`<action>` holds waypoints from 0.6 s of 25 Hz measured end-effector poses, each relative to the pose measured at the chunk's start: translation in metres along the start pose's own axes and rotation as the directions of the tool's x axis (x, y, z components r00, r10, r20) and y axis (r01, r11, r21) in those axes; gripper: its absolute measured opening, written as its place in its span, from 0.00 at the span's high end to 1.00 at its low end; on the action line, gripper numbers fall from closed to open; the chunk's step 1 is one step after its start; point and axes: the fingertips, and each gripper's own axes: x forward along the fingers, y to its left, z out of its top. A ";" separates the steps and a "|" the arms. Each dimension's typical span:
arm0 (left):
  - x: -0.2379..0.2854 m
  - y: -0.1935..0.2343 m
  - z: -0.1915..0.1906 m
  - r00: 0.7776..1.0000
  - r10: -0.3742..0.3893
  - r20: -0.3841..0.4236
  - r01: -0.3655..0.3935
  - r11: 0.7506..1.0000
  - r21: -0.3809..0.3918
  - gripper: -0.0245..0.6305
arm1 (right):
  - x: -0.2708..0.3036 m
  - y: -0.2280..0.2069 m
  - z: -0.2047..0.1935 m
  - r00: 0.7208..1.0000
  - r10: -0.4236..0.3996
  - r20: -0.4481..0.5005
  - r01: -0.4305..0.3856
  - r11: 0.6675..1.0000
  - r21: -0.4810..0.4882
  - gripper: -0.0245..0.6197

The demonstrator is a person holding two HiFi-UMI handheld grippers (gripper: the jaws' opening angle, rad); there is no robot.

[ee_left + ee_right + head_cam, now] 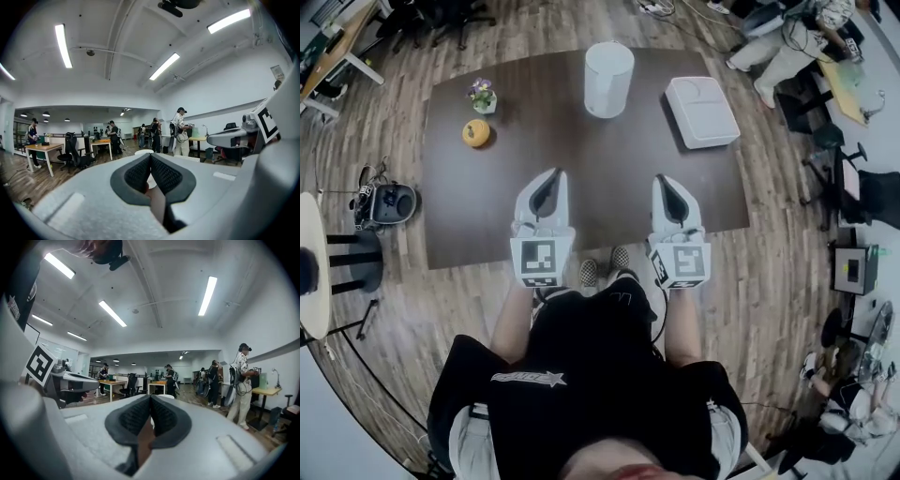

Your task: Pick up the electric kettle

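Note:
The electric kettle [608, 79] is a white cylinder standing at the far middle of the dark brown table [609, 187]. Both grippers hover side by side over the near half of the table, well short of the kettle. My left gripper [548, 184] is shut with nothing in it, its pads meeting at the tips [150, 157]. My right gripper [667, 187] is shut and empty too [150, 399]. In the left gripper view the kettle's top [143, 152] peeks just over the jaws. In the right gripper view its white edge [167, 397] shows behind the jaw tips.
A flat white box [701, 111] lies at the table's far right. A small flower pot [482, 95] and an orange round thing [475, 133] sit at the far left. Office chairs, desks and people stand around the room.

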 end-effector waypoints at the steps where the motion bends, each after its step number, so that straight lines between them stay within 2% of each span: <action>1: 0.001 0.005 -0.001 1.000 0.015 -0.002 -0.015 1.000 -0.002 0.95 | 0.006 0.000 0.001 1.000 0.011 -0.001 -0.011 1.000 -0.003 0.96; 11: 0.051 0.027 0.000 0.989 0.147 -0.015 -0.147 0.989 -0.029 0.95 | 0.079 -0.028 -0.001 0.989 0.151 -0.003 -0.151 0.989 -0.009 0.96; 15: 0.079 0.031 -0.007 0.978 0.202 -0.048 -0.204 0.978 -0.034 0.95 | 0.112 -0.045 -0.011 0.977 0.214 -0.020 -0.214 0.977 0.006 0.96</action>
